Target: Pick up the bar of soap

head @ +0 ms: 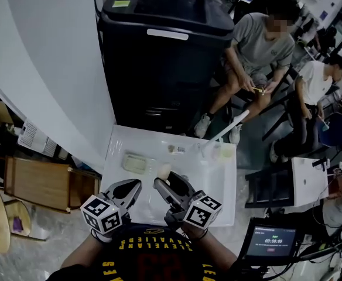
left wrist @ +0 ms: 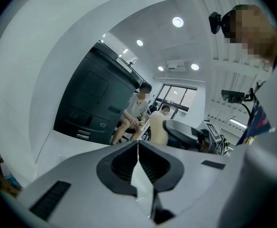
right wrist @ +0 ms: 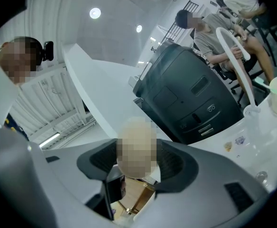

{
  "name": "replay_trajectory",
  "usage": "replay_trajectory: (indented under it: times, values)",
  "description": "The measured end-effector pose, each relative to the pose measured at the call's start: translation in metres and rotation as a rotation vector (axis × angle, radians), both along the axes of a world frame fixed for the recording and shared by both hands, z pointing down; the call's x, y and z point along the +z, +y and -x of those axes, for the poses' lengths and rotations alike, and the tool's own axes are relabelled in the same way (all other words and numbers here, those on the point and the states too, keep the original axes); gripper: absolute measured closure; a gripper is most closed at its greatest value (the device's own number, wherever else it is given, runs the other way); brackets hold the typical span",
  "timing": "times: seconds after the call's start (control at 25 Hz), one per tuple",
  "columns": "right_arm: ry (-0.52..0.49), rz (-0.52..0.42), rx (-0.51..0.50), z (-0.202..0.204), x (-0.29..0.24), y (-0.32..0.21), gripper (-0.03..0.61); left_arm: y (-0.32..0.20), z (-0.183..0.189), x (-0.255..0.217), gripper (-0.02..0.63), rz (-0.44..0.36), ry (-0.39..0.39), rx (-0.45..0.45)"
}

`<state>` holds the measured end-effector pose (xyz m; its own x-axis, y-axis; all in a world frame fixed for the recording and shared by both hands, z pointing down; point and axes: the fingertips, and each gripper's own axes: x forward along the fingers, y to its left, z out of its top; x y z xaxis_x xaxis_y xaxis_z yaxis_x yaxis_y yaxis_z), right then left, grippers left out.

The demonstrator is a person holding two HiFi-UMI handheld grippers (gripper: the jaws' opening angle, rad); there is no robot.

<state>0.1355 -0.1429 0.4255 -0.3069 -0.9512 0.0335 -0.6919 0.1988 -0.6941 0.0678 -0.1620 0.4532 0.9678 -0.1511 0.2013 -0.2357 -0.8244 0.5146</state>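
"So where's the bar of soap (head: 164, 170)?"

"Pinched between the right gripper's (head: 166, 179) jaws, held above the white table (head: 218, 186). It's just right of the left gripper (left wrist: 138, 150), whose jaws are pressed together on nothing."

"How will it handle?"

"Stiff and light, I'd judge, but slick. Its rounded ends could squirt free, so grip across the broad middle, gently."

The white table (head: 218, 186) bears a pale green dish (head: 137, 163); a cup (head: 225, 152); perhaps a small wrapper (head: 175, 149).
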Motion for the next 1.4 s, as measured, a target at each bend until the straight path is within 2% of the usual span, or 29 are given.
replay_trajectory:
  times: [0.4, 1.4]
  values:
    - [-0.005, -0.005, 0.019, -0.002, 0.003, 0.002, 0.319, 0.0, -0.002, 0.006, 0.601, 0.017, -0.01, 0.007]
    - [-0.077, -0.043, -0.024, 0.008, -0.007, 0.0, 0.319, 0.001, 0.006, 0.005, 0.601, 0.031, -0.018, 0.001]
